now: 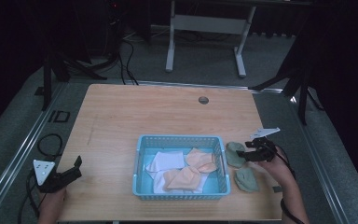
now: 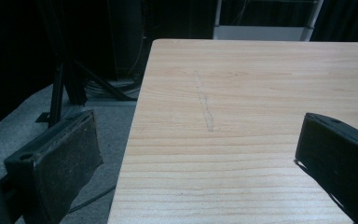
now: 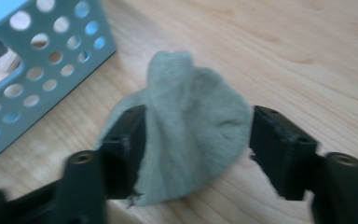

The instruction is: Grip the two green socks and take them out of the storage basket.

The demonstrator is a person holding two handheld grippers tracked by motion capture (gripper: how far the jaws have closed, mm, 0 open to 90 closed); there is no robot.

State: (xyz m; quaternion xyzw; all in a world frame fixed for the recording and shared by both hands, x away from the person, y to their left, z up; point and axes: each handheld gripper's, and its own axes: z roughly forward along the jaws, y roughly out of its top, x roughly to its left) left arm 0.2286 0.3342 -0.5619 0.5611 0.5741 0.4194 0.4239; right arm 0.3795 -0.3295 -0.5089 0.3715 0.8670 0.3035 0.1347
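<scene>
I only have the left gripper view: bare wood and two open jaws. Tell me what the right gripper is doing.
Observer: The right gripper is open, its jaws either side of a green cloth bunched on the table.
Operator: Report what lies near that cloth.
Observer: A blue basket stands just beside it, holding white and peach cloths.
Operator: Say whether more green cloths wait outside the basket.
Observer: Yes, a second green cloth lies flat on the table, nearer the person, right of the basket.
Operator: Place my left gripper for me.
Observer: The left gripper sits over the table's near left corner, well apart from the basket.
</scene>
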